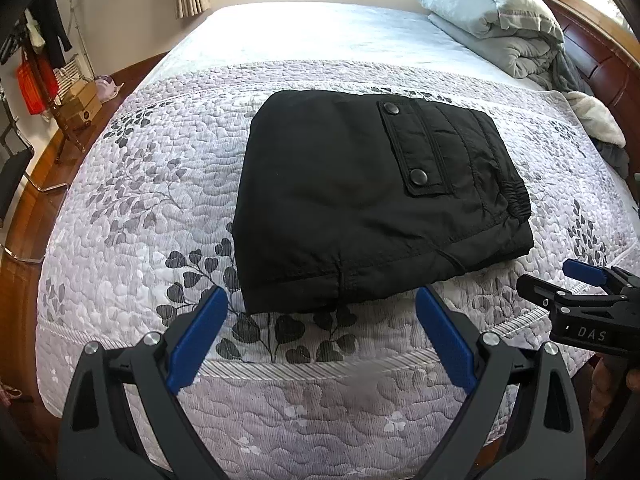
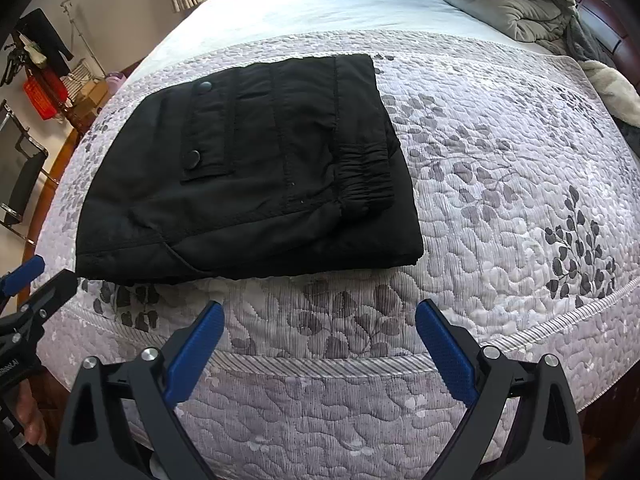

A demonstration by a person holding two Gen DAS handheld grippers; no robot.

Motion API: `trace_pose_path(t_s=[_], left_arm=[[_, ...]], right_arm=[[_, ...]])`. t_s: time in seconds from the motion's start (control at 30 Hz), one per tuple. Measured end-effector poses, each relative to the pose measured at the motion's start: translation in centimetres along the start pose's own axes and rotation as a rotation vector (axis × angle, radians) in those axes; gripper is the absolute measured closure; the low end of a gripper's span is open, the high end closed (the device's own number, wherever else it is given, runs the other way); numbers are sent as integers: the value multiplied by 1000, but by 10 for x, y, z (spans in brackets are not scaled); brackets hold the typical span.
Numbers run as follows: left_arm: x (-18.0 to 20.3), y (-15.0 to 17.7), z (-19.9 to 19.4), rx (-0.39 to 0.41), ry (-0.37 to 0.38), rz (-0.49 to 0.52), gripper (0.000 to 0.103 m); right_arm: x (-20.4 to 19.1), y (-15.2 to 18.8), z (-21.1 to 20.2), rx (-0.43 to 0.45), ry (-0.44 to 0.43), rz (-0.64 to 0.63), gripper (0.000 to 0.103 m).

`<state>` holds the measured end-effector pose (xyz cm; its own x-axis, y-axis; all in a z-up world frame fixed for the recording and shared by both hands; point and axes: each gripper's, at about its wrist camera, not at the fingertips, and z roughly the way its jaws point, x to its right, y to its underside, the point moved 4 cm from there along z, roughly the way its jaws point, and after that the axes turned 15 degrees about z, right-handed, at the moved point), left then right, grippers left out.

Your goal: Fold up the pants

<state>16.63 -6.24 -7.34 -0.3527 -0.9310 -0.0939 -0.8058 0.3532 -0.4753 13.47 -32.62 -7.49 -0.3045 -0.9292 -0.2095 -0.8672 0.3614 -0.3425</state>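
the black pants (image 1: 360, 196) lie on the quilted bedspread (image 1: 140, 208) near the foot edge of the bed, already folded into a compact, nearly square bundle with the snap pocket flap (image 1: 412, 148) on top, so the folding seems to be at its end. the left gripper (image 1: 322, 312) has its blue pads spread wide with nothing between them, just short of the bundle's near edge; the right gripper (image 2: 320, 324) is the same, wide apart and empty, with the bundle at its 11 o'clock. if anything is left, it is perhaps only to flatten the top layer or to draw the tongs away. the right wrist view shows the gathered elastic waistband (image 2: 364, 180) clearly, while the left wrist view shows the folded duvet (image 1: 492, 16) at 1 o'clock more fully.
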Motion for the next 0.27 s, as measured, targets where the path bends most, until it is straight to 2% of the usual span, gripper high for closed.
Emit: trace_pose_path(t_s=[0.27], left_arm=[[-2,3,1,-16,3,-11,8]], right_arm=[[1,1,0,0,2,2,6]])
